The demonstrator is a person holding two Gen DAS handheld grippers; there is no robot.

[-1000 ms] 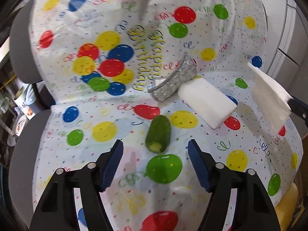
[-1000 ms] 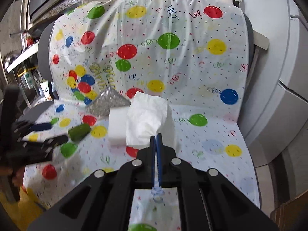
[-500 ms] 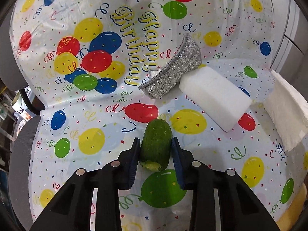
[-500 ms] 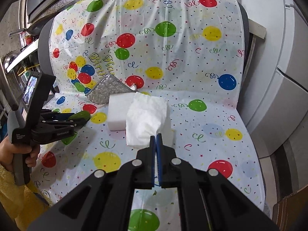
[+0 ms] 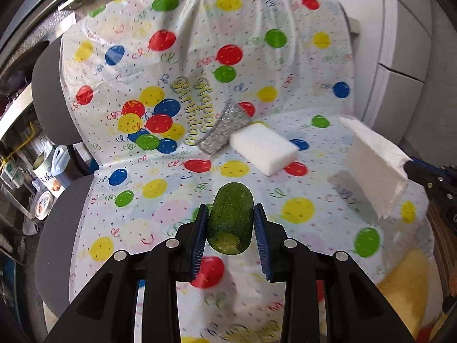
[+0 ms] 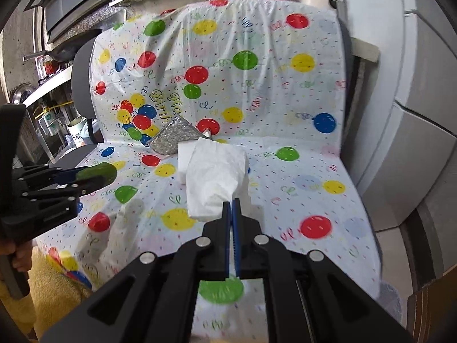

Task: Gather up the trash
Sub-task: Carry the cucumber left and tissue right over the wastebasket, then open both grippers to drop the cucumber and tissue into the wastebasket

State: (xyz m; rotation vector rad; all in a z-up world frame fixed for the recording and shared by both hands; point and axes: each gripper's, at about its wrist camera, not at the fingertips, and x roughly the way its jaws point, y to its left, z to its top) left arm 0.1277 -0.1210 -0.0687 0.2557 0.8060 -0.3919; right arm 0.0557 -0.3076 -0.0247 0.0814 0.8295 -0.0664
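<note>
Left gripper: pinching green vegetable stub squarely between both pads, cut end toward camera, raised clear of the chair seat. Right gripper: pressed together on a corner of white tissue, remainder hanging loose. Advisable: keep both grips firm, carry level, avoid jerks, since round stub likely to slip and thin tissue likely to tear. No bin visible in either view. White foam block and silver glitter piece resting, touching, near rear edge of seat against the backrest; probably next.
</note>
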